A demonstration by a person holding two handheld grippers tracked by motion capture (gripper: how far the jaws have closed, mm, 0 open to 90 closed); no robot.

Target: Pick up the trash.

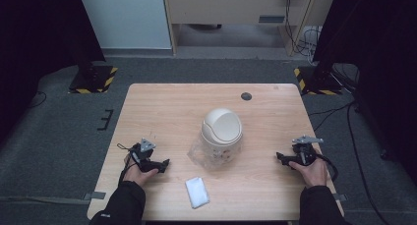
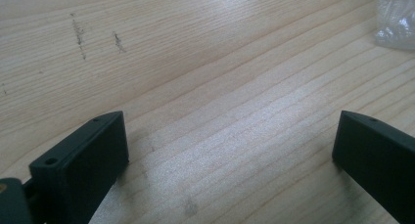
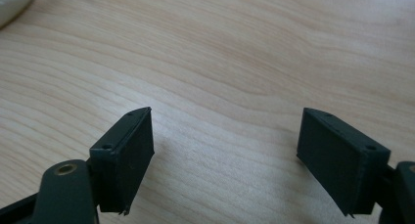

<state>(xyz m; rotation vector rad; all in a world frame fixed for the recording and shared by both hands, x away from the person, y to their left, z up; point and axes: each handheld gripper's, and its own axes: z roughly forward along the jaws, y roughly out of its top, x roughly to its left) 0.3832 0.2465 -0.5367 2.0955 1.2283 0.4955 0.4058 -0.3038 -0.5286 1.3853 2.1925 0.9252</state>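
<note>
Bare table [image 1: 162, 112] lies between the left tongs [image 1: 164, 163] and right tongs [image 1: 279, 157], broken only mid-table by the small lidded bin [image 1: 222, 129] in its crumpled plastic bag [image 1: 199, 154]. A folded white cloth [image 1: 197, 192] sits near the front edge, well apart from both tongs, and wood is all that lies between each pair of wide-apart jaws.

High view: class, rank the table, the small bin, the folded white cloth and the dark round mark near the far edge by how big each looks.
1. Table
2. Small bin, taller and nearer the camera, so it may look a little oversized
3. Folded white cloth
4. Dark round mark
</note>
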